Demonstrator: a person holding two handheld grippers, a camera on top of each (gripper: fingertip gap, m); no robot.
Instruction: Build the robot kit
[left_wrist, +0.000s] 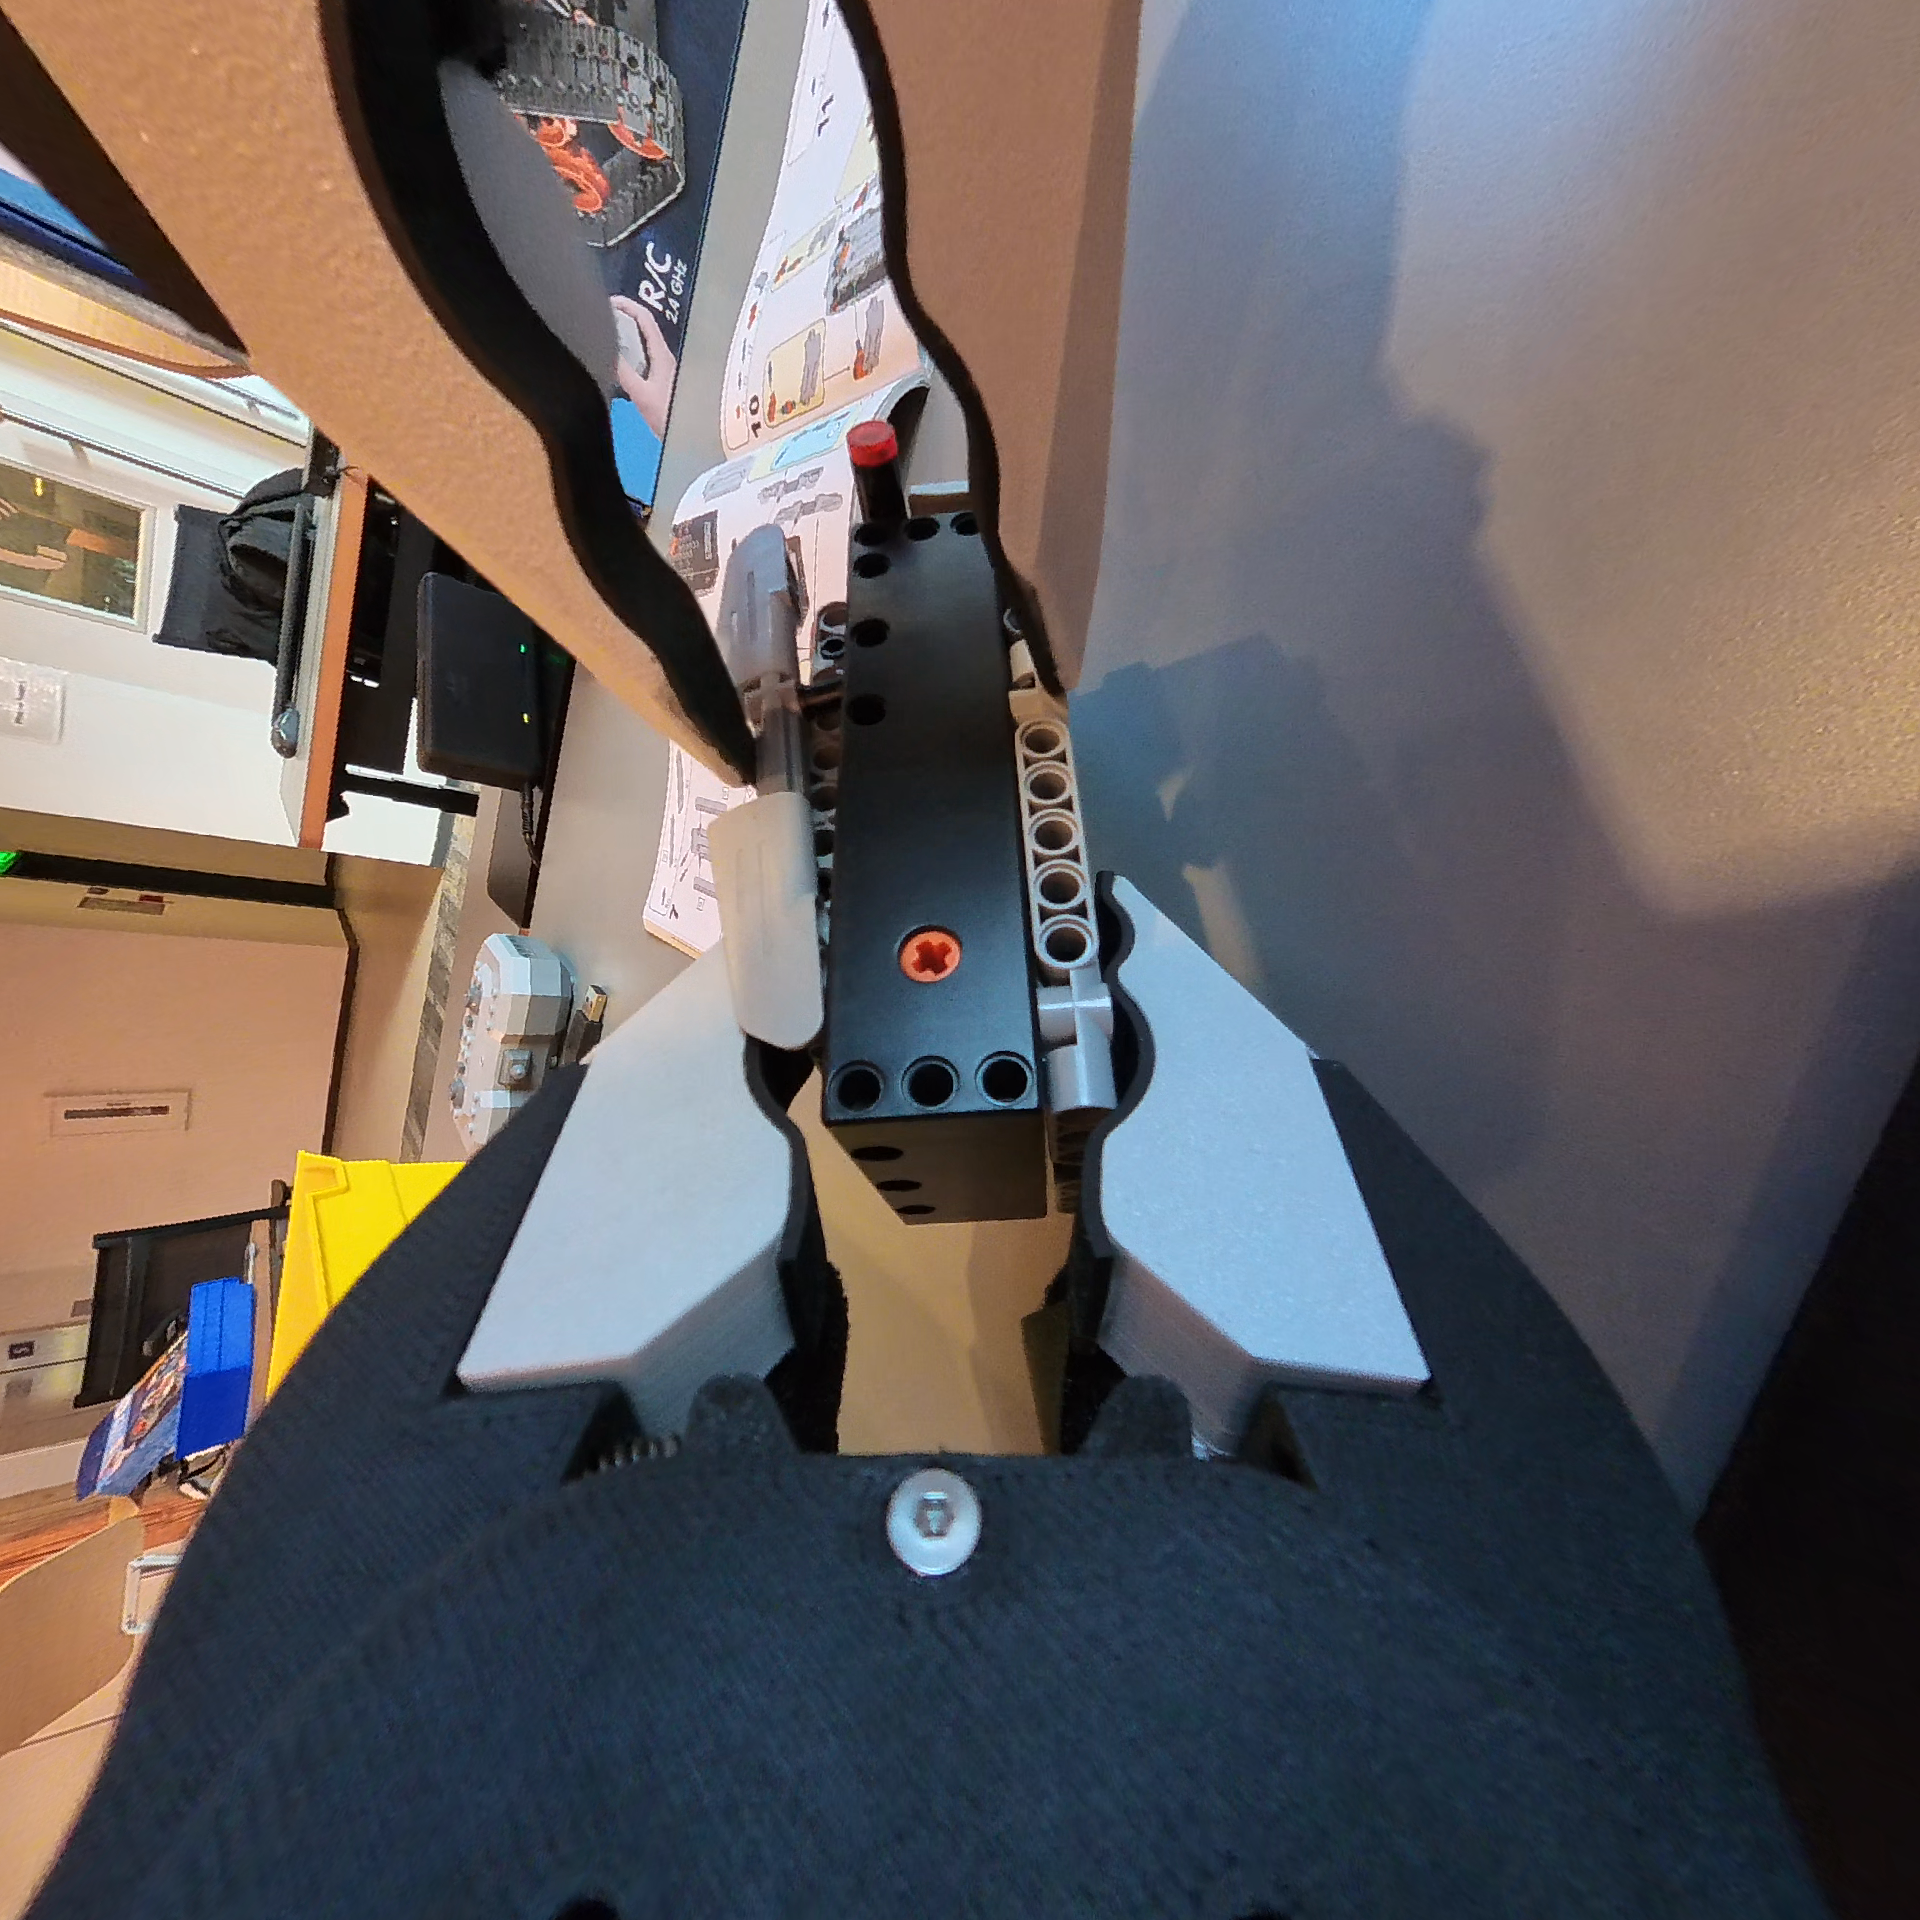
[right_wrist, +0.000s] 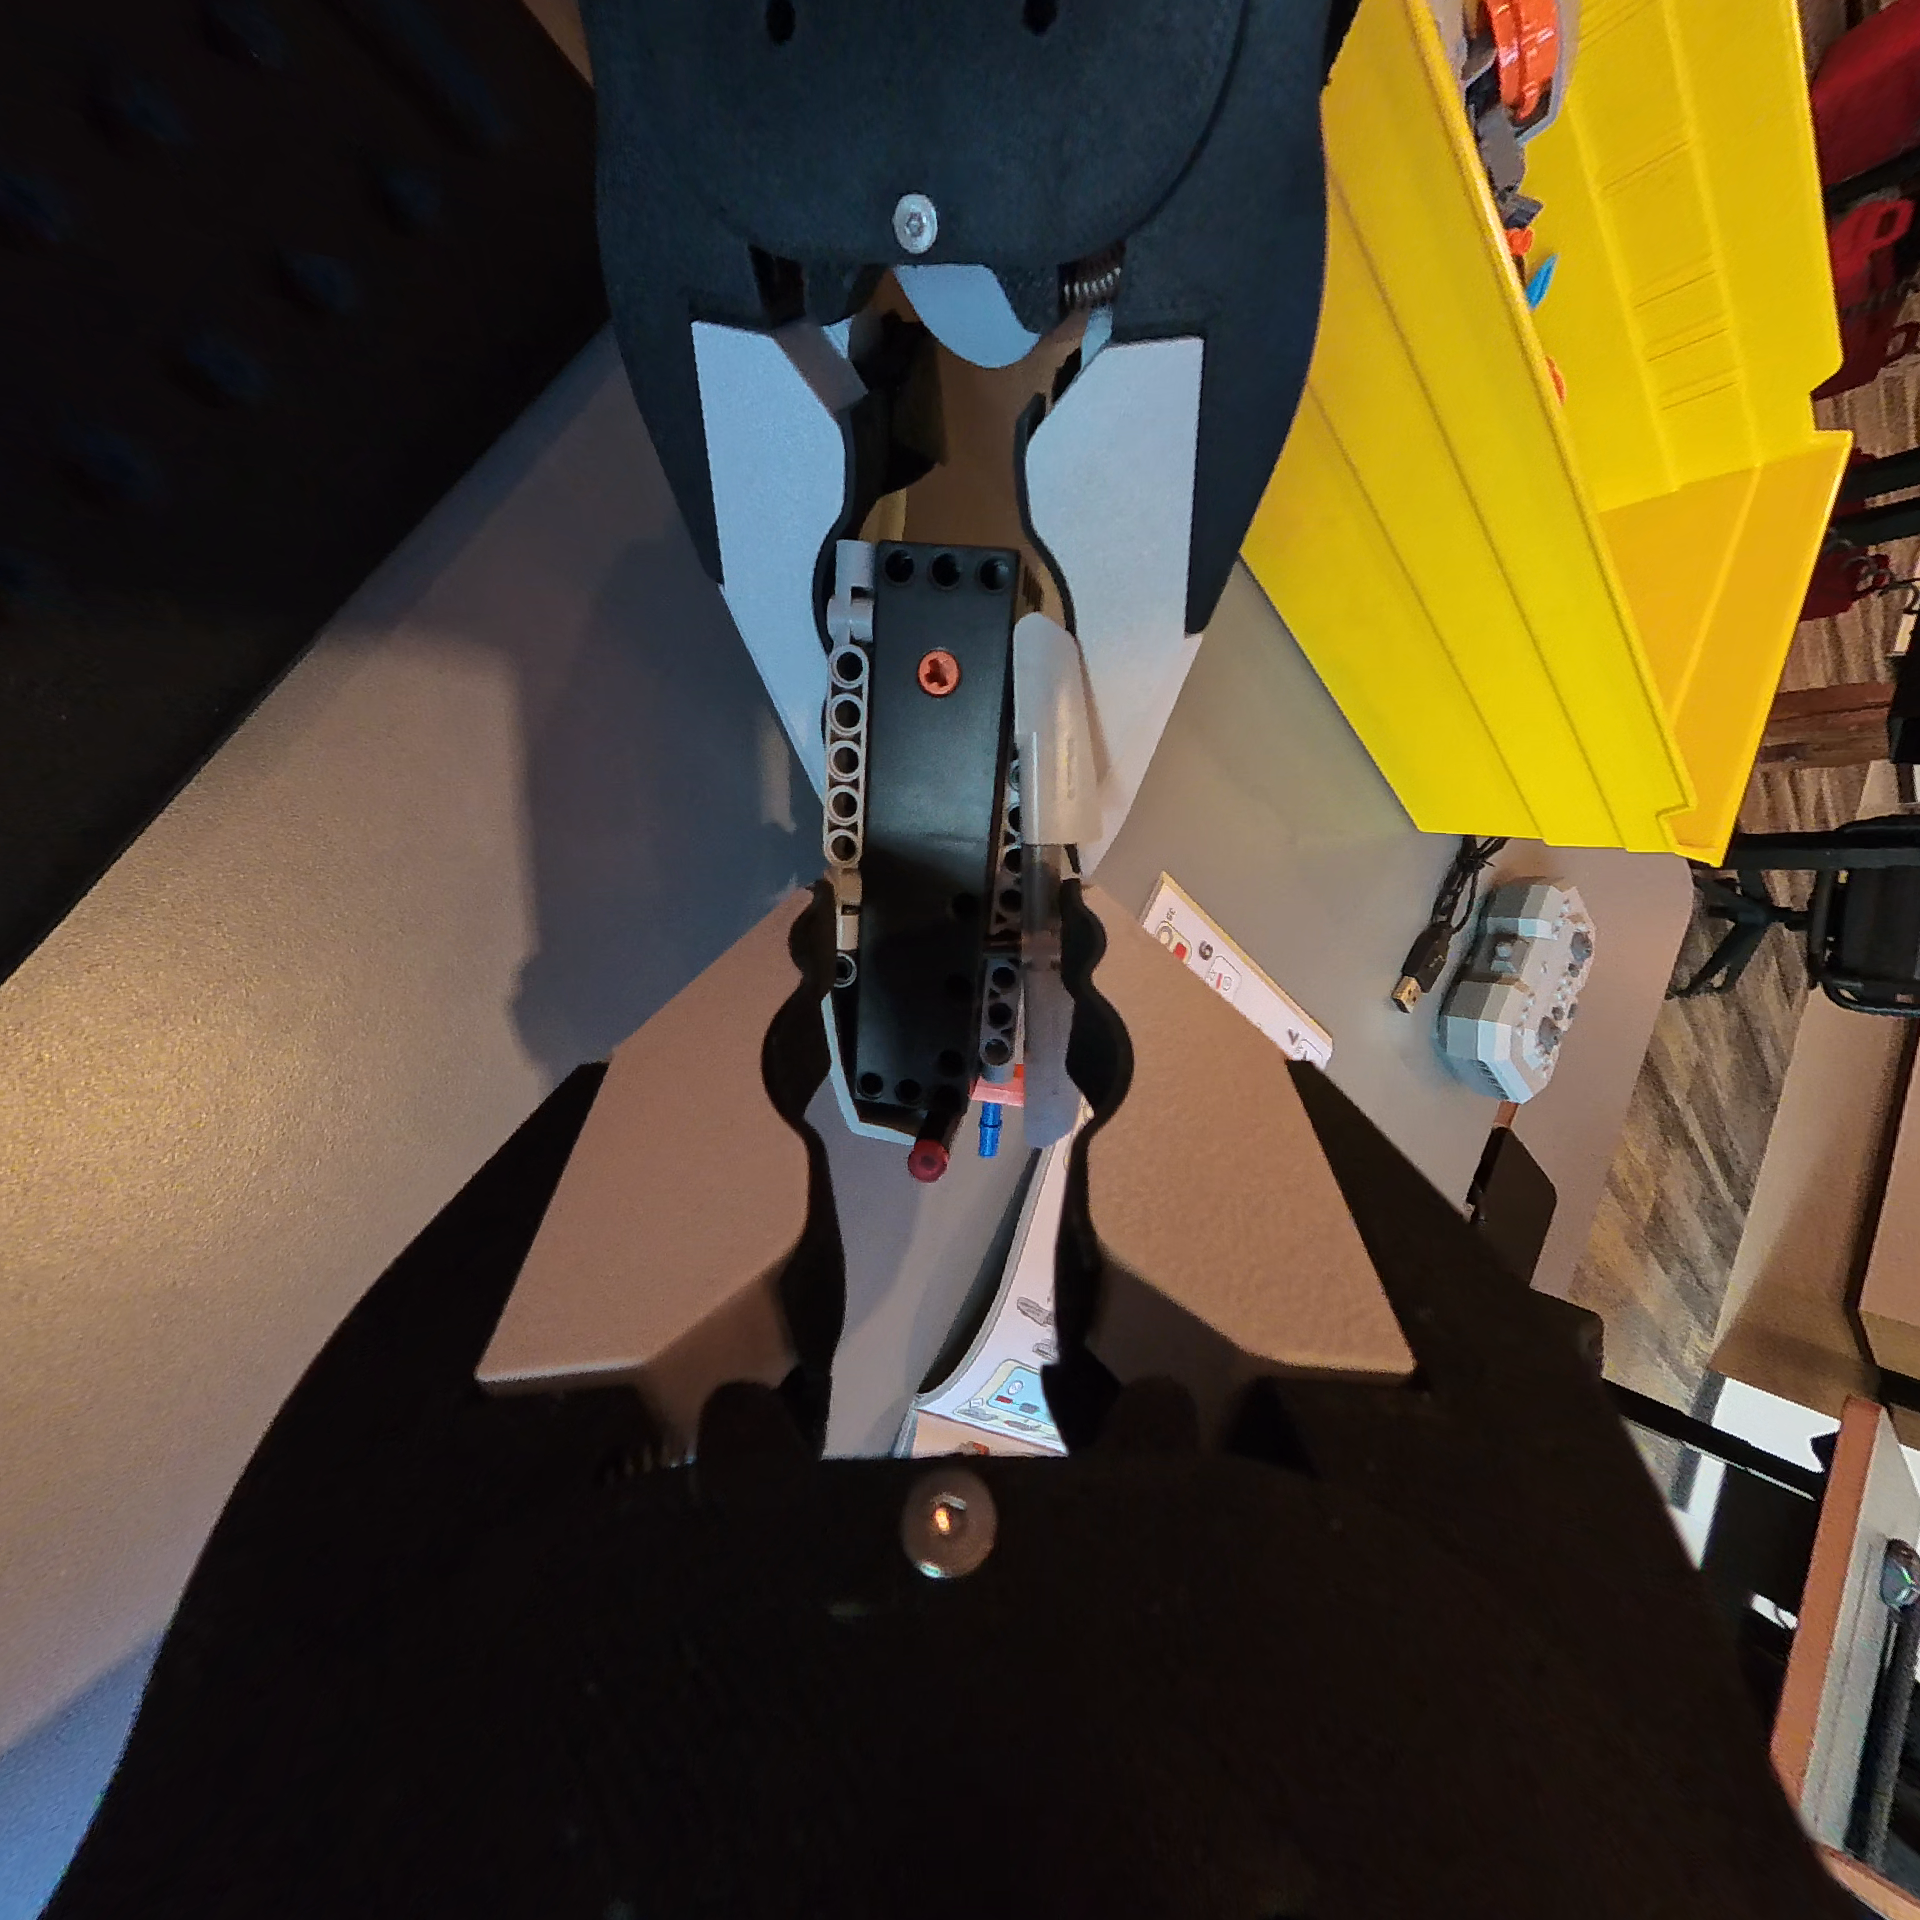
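Note:
A brick-built assembly (left_wrist: 930, 831) is held in the air between my two grippers, which face each other. It is a long black block with round holes and an orange axle socket, with a light grey holed beam (left_wrist: 1060, 831) on one side. Pale paddle-shaped pieces (left_wrist: 774, 925) sit on the other side, and a red-tipped pin (left_wrist: 873, 457) at the far end. My left gripper (left_wrist: 925, 935) is shut on the near end. My right gripper (right_wrist: 940, 904) is shut on the other end of the assembly (right_wrist: 935, 779), near the red pin (right_wrist: 927, 1153) and a blue pin (right_wrist: 987, 1127).
Below is a grey table (right_wrist: 312, 935). A yellow bin (right_wrist: 1507, 468) with loose parts stands beside it. A grey controller (right_wrist: 1517, 997) with a USB cable, an open instruction booklet (left_wrist: 821, 312) and a printed box (left_wrist: 623, 208) lie on the table. The grey controller (right_wrist: 1517, 997) is about 30 cm from both grippers' fingertips. It turns up in the left wrist view (left_wrist: 505, 1025) as well.

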